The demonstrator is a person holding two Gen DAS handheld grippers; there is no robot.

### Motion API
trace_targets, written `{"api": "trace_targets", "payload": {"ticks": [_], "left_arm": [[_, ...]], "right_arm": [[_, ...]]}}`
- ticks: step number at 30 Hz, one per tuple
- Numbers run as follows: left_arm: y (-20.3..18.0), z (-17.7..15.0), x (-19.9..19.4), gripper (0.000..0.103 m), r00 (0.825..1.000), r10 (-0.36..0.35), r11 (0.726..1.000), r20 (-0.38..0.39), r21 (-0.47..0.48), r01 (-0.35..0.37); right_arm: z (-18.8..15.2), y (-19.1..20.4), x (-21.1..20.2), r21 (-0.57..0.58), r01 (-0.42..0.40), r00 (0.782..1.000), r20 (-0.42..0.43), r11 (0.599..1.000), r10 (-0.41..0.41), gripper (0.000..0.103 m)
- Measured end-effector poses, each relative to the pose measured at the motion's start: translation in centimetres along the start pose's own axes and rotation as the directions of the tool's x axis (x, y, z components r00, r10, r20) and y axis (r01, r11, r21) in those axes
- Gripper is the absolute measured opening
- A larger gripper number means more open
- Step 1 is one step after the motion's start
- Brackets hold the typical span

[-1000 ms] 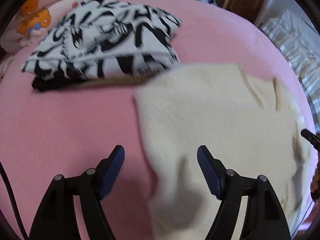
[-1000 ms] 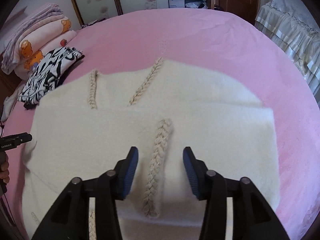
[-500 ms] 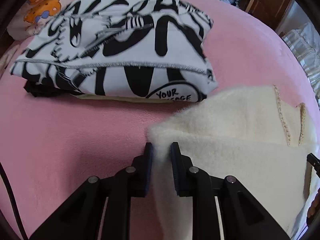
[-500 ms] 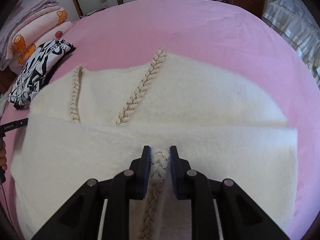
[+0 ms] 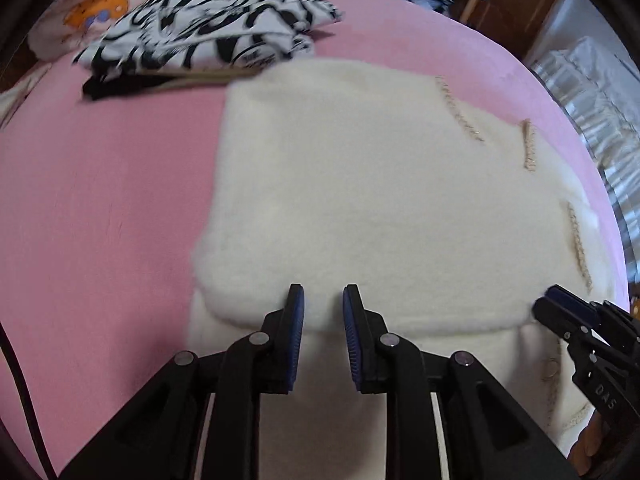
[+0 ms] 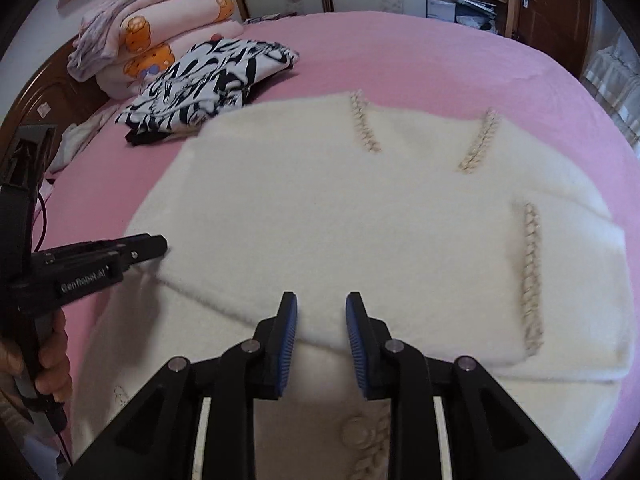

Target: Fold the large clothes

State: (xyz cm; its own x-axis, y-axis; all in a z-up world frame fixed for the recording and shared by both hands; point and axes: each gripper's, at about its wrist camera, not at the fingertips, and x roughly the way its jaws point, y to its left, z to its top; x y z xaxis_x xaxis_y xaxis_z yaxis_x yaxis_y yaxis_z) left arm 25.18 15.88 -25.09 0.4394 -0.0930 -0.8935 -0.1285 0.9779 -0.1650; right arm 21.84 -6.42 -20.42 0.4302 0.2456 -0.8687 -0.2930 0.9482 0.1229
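A large cream fleece garment (image 5: 360, 200) with braided trim lies on the pink bed (image 5: 100, 200), its far half folded toward me over the near half. It also shows in the right wrist view (image 6: 340, 220). My left gripper (image 5: 323, 312) sits at the folded edge near its left end, jaws slightly apart, nothing between them. My right gripper (image 6: 322, 316) sits at the same edge further right, jaws also slightly apart and empty. Each gripper shows in the other's view: the right one (image 5: 560, 308), the left one (image 6: 152, 244).
A folded black-and-white printed garment (image 5: 208, 32) lies on a dark one at the far left, touching the fleece's far corner. Folded pink blankets (image 6: 152, 36) are stacked behind it. A wooden door (image 6: 552, 4) and shelves stand beyond the bed.
Both grippers were shut on the fleece's far edge, carried it toward me over the near half, and have now opened and let go. The garment is folded in half.
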Motion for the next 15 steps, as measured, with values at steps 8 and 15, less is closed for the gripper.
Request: {"api": "trace_targets", "payload": {"ticks": [8, 15], "left_arm": [[2.5, -0.5, 0.3, 0.013, 1.0, -0.026, 0.999, 0.004, 0.034, 0.026], [2.6, 0.3, -0.5, 0.042, 0.996, -0.083, 0.996, -0.031, -0.019, 0.083]], "right_arm": [[-4.1, -11.1, -1.6, 0.15, 0.211, 0.977, -0.017, 0.966, -0.21, 0.018], [-4.9, -13.6, -4.0, 0.242, 0.22, 0.975, -0.027, 0.945, -0.22, 0.027]]}}
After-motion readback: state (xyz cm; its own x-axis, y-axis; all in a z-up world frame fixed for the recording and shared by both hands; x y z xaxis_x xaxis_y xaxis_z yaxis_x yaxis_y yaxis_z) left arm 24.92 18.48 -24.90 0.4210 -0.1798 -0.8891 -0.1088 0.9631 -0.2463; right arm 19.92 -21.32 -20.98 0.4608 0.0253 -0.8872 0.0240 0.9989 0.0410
